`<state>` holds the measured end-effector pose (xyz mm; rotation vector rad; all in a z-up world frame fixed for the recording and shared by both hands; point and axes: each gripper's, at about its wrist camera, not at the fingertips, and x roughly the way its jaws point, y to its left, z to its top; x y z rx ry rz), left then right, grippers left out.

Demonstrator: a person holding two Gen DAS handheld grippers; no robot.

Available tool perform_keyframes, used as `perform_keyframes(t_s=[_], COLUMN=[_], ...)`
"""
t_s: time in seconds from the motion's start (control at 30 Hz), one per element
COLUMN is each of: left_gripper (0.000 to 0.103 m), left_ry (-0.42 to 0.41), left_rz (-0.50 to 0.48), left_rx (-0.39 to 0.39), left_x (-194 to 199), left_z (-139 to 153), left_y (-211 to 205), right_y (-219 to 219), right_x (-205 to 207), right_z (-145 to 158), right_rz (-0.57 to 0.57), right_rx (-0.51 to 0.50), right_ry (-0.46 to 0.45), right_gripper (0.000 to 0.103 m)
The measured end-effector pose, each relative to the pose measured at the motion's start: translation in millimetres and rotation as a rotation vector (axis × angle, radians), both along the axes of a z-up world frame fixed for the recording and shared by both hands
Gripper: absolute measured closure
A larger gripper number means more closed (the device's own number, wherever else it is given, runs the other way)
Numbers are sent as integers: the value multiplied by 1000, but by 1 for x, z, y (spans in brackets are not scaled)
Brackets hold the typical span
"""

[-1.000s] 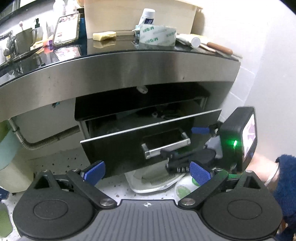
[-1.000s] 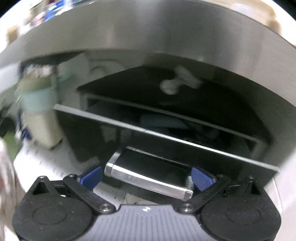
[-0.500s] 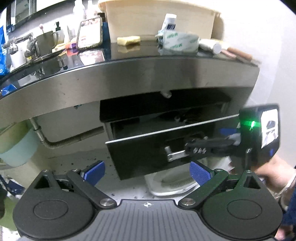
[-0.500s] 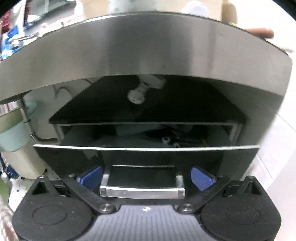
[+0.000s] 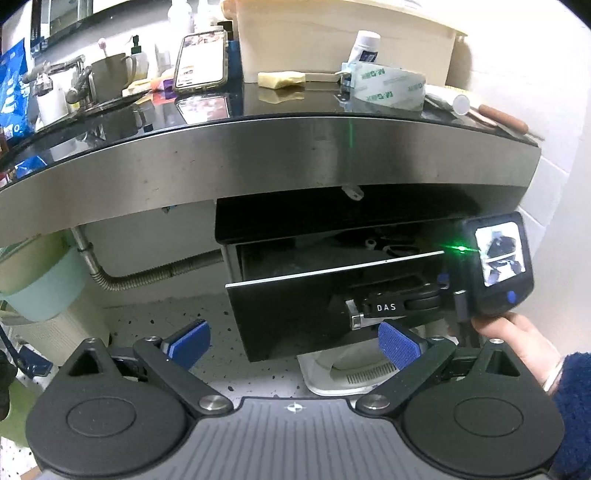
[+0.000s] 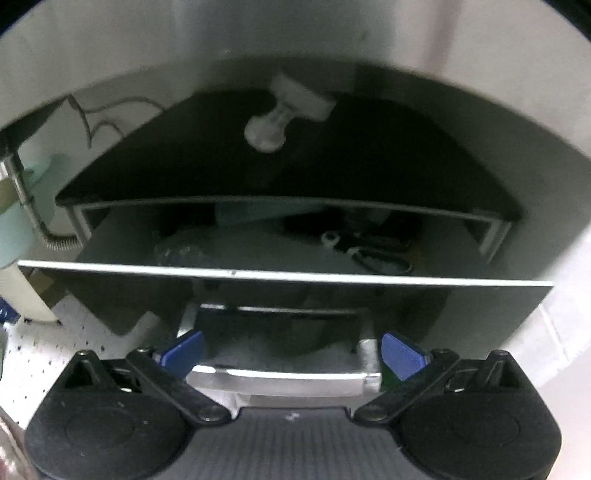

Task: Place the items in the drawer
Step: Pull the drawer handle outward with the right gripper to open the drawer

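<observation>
A black drawer [image 5: 295,295] under the steel counter stands partly open, with scissors [image 6: 380,254] and other dark items inside. My right gripper [image 6: 291,350] is open, its blue pads on either side of the drawer's chrome handle [image 6: 284,376], close against it. The same gripper shows in the left wrist view [image 5: 402,302] at the handle [image 5: 354,317]. My left gripper [image 5: 293,341] is open and empty, held back from the drawer front. On the counter lie a tape roll [image 5: 388,88], a yellow sponge [image 5: 280,78] and a phone [image 5: 201,59].
A beige tub [image 5: 340,33] stands at the counter's back. A mug [image 5: 110,72] and a tap are at the left. A white tube [image 5: 460,103] and a wooden-handled tool [image 5: 502,118] lie at the right. A white tray [image 5: 343,373] sits on the floor under the drawer. A flexible pipe [image 5: 155,275] runs left.
My right gripper has moved in closer to the drawer handle, which now sits between its pads. The left gripper has drawn back and left, so the drawer appears further right.
</observation>
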<state>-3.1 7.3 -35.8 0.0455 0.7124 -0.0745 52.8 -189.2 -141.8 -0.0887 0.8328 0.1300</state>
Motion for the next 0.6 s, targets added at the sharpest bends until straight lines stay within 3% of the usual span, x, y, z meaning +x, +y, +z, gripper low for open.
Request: perform_keyframes(t_s=[0.13,0.6], left_gripper=[4,4], left_ry=[-2,-17], left_rz=[-19,-56], left_rx=[16,36], left_x=[-3,-6], left_z=[0,1], left_y=[-2,-11], right_y=[9,30], right_x=[9,17], right_z=[-12,-19], right_rz=[-3,-29], right_rx=[-22,-90], right_ry=[62,118], right_gripper=[0,0])
